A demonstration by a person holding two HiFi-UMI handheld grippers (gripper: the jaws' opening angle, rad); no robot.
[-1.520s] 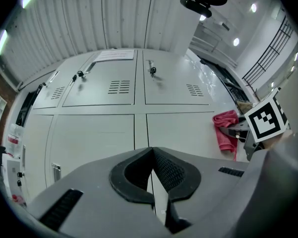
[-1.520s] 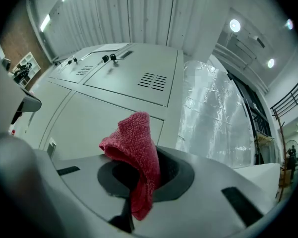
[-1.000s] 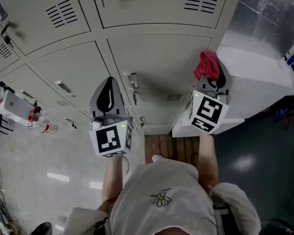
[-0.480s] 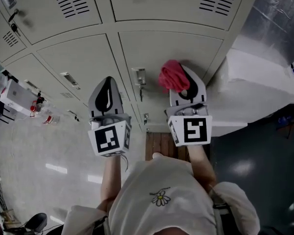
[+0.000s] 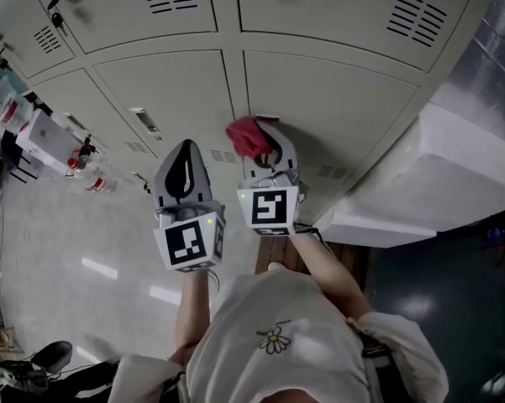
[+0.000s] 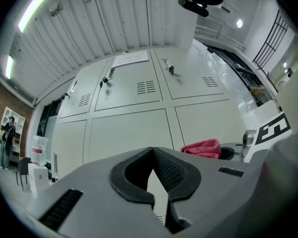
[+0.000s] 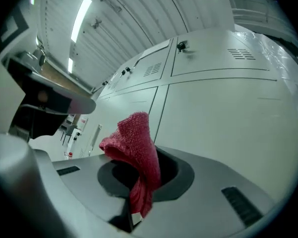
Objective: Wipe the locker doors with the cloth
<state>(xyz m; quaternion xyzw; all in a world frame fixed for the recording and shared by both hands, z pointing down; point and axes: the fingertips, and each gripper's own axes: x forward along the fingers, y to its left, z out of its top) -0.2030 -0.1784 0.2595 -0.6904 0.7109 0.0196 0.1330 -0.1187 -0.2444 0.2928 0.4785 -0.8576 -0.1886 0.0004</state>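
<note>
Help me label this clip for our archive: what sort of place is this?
Likely a locker area in a workshop or industrial building: a bank of vented metal lockers, a corrugated ceiling with strip lights, and a glossy floor.

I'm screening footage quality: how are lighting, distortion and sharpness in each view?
Head view: dim, with glare patches on the floor; lockers sharp. Left gripper view: heavy fisheye bending, black corners, bright ceiling strips. Right gripper view: same fisheye; cloth sharp, lockers washed pale.

Right claw (image 5: 264,146) swept cloth (image 5: 246,135) leftward across door (image 5: 344,107).
</note>
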